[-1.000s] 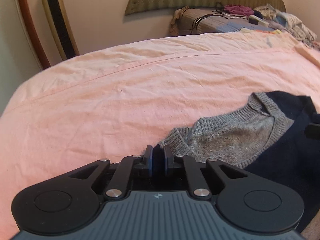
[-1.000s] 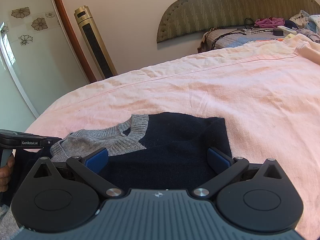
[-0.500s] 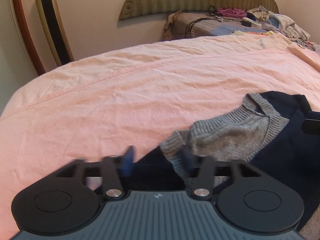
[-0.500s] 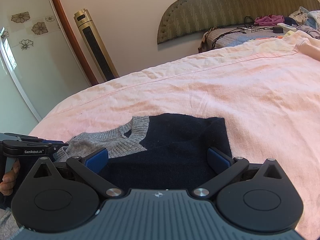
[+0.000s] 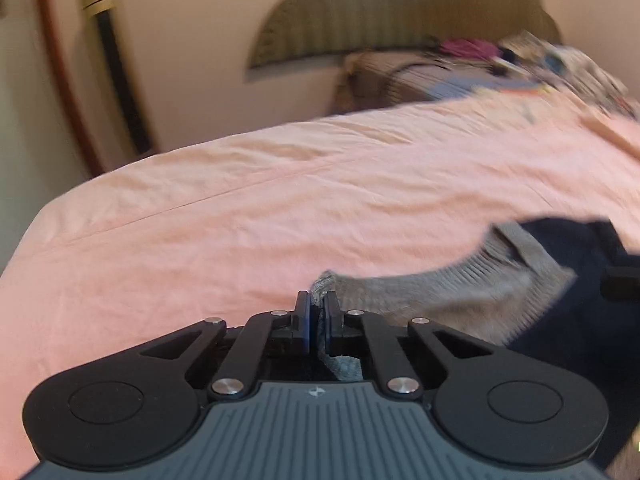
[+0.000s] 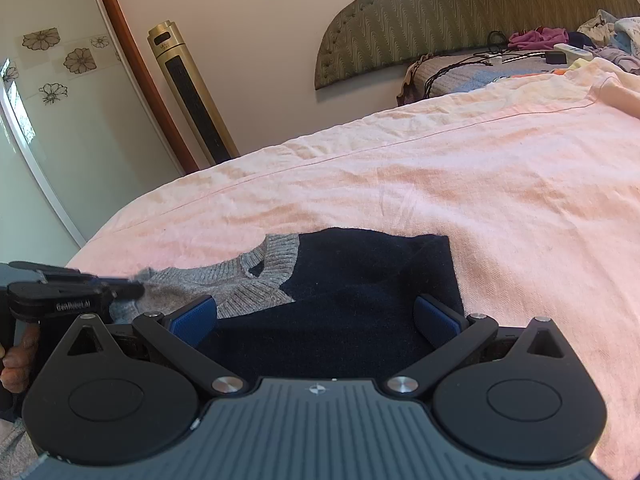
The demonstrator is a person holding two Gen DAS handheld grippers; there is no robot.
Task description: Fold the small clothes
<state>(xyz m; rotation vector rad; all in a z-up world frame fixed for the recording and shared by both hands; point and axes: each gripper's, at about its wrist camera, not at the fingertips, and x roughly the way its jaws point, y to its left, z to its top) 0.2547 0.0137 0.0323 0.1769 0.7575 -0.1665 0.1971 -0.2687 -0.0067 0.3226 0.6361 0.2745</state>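
Observation:
A small grey and navy knit sweater (image 6: 360,284) lies on the pink bedsheet (image 6: 480,184). Its grey shoulder and collar are at the left and its navy body at the right. My left gripper (image 5: 318,312) is shut on the grey knit edge of the sweater (image 5: 440,292) and lifts it; the view is blurred by motion. The left gripper also shows at the left of the right wrist view (image 6: 120,290). My right gripper (image 6: 316,316) is open, its blue pads (image 6: 192,316) spread over the navy part, holding nothing.
A padded headboard (image 6: 460,12) and a pile of clothes, cables and a remote (image 6: 560,52) lie at the far end of the bed. A gold tower fan (image 6: 188,88) stands by the wall at the left. The sheet (image 5: 240,240) stretches wide beyond the sweater.
My left gripper opened half a second ago and has shut again on the grey knit edge, which now rises off the sheet. The right gripper has stayed open over the navy part.

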